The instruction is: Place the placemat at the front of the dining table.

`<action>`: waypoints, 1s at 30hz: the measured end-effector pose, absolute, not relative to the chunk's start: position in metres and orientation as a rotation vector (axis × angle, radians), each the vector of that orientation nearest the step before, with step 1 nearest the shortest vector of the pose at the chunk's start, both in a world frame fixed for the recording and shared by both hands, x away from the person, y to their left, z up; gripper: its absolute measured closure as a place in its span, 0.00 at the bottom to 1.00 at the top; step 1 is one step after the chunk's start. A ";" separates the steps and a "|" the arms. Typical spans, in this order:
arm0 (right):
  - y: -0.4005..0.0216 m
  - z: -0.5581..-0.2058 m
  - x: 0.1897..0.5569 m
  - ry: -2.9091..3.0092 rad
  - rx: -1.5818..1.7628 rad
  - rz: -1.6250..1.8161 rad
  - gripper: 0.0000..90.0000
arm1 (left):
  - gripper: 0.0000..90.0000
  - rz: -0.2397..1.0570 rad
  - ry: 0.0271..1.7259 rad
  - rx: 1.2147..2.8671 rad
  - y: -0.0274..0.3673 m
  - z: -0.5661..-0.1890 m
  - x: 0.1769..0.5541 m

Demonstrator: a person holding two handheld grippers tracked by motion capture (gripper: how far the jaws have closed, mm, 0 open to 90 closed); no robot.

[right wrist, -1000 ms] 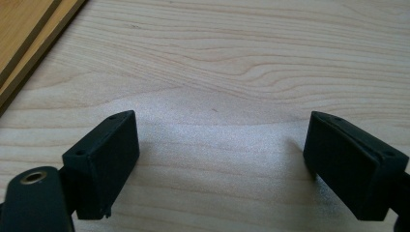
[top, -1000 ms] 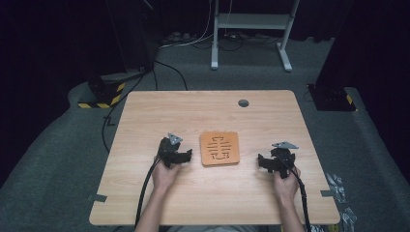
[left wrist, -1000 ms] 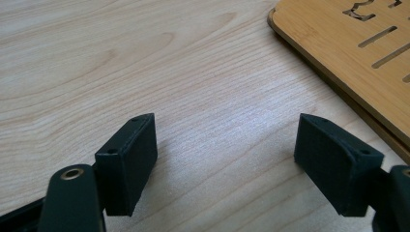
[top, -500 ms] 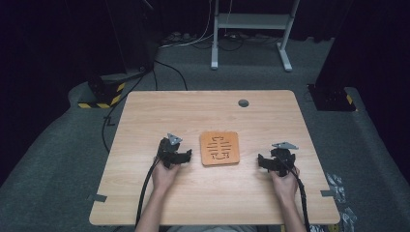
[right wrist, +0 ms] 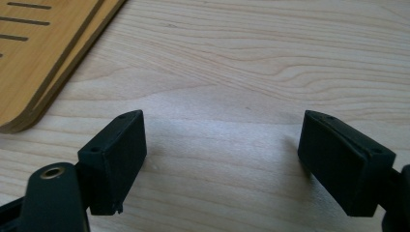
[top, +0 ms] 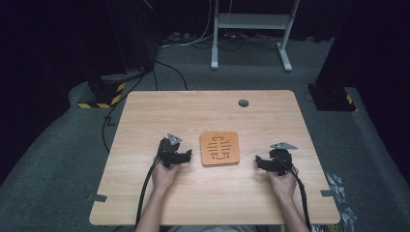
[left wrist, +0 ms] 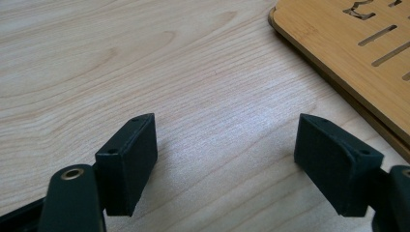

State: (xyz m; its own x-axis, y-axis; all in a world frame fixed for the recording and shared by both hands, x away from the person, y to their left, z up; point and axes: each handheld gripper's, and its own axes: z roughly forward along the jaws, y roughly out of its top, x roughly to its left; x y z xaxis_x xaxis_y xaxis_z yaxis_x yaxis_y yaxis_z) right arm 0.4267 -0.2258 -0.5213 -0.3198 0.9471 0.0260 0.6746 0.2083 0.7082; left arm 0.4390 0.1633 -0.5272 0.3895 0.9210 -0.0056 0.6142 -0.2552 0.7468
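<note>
A square bamboo board point(top: 220, 148) with slots cut through it lies flat near the middle of the wooden table point(top: 193, 111). My left gripper point(top: 185, 156) rests on the table just left of the board, open with nothing between its jaws point(left wrist: 225, 154). The board's near corner point(left wrist: 348, 43) lies ahead and to the right of it. My right gripper point(top: 262, 162) rests on the table a short way right of the board, open and empty point(right wrist: 222, 154), with the board's edge point(right wrist: 34, 58) at the upper left. Its jaws have just been closing a little, with only bare wood between them.
A round cable hole point(top: 243, 103) sits near the table's far edge. Tape tabs point(top: 96, 197) stick out at the near corners. On the floor beyond are a yellow-and-black striped block point(top: 99, 94), cables and a white desk frame point(top: 251, 21).
</note>
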 end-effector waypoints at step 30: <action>-0.203 -0.511 0.430 2.130 1.457 0.961 0.22 | 0.26 0.581 1.311 1.977 0.164 -0.527 0.439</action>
State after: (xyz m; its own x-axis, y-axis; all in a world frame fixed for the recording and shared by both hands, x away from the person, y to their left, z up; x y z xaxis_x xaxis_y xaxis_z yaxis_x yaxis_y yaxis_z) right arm 0.4304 -0.2029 -0.5107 -0.3866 0.9201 0.0636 0.6563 0.2260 0.7199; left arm 0.4390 0.1636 -0.5272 0.3916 0.9201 -0.0054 0.6138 -0.2568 0.7465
